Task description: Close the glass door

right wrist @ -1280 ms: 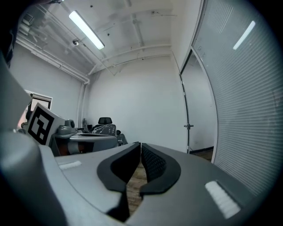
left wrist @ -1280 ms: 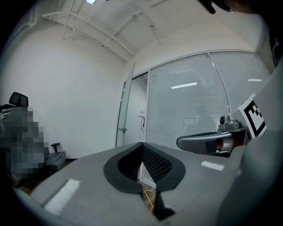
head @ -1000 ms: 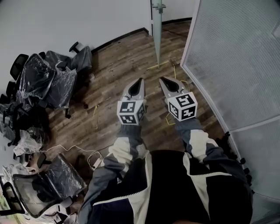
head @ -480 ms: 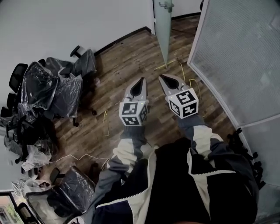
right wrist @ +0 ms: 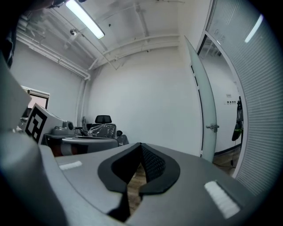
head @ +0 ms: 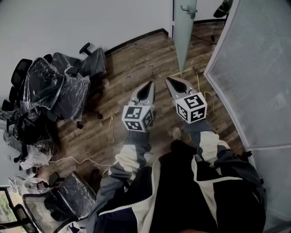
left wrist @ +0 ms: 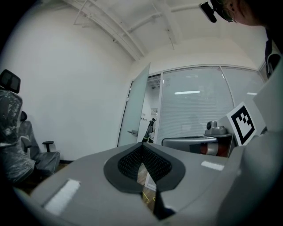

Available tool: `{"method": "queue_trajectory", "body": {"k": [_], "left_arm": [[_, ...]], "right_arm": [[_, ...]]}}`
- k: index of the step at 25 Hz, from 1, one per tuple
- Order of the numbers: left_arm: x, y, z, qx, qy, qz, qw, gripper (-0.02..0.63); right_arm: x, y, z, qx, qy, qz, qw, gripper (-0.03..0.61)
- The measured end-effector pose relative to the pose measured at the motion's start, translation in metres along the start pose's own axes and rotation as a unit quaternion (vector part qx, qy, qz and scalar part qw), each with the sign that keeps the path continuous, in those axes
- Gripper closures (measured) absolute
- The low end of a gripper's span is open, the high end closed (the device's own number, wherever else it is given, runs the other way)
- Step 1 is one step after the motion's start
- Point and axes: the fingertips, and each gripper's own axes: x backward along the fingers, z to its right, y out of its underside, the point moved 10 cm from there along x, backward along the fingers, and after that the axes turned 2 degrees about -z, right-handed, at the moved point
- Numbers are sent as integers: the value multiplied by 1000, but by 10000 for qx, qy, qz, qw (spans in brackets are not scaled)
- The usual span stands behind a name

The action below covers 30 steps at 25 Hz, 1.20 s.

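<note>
The frosted glass door (head: 184, 32) stands open ahead of me, edge on, with a metal lever handle (head: 188, 9) near its top in the head view. It also shows in the left gripper view as the door (left wrist: 135, 112) with its handle (left wrist: 131, 131), and in the right gripper view as the door (right wrist: 207, 110) with its handle (right wrist: 213, 127). My left gripper (head: 148, 84) and right gripper (head: 169, 80) are held side by side, pointing towards the door and well short of it. Both are shut with nothing in them, as their own views show for the left gripper (left wrist: 142, 145) and the right gripper (right wrist: 140, 144).
A frosted glass partition (head: 254, 68) runs along the right. Several office chairs wrapped in plastic (head: 59, 88) crowd the left wall. Yellow cable (head: 195, 75) lies on the wooden floor near the door's foot and a white cable (head: 72, 159) lies at the lower left.
The person has walked forward: the door and partition have drawn nearer and slid right in the head view. Both grippers kept their side-by-side pose.
</note>
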Motion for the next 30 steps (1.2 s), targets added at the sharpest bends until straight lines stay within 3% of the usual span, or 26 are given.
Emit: {"method": "queue_trajectory", "body": {"k": [5,15,22,30], "left_arm": [[-57,-18,-26,-109,-264,51,9996,611],[-174,-36,-32,-258,-713,-59,9971,611],[-207,-31,-48,-468,-845,-194,9951,611],[-249,-28,-95,-397,-699,-192,9966,611]], "right_arm": [[-50,-16,47,35,-357,54,9993,575],[-92,-42,172,-30,-536,83,9985,575],[-118,-34,201,-49,-616,123,9980,575],[-155,-34,228,104,-194,24,9998,574]]}}
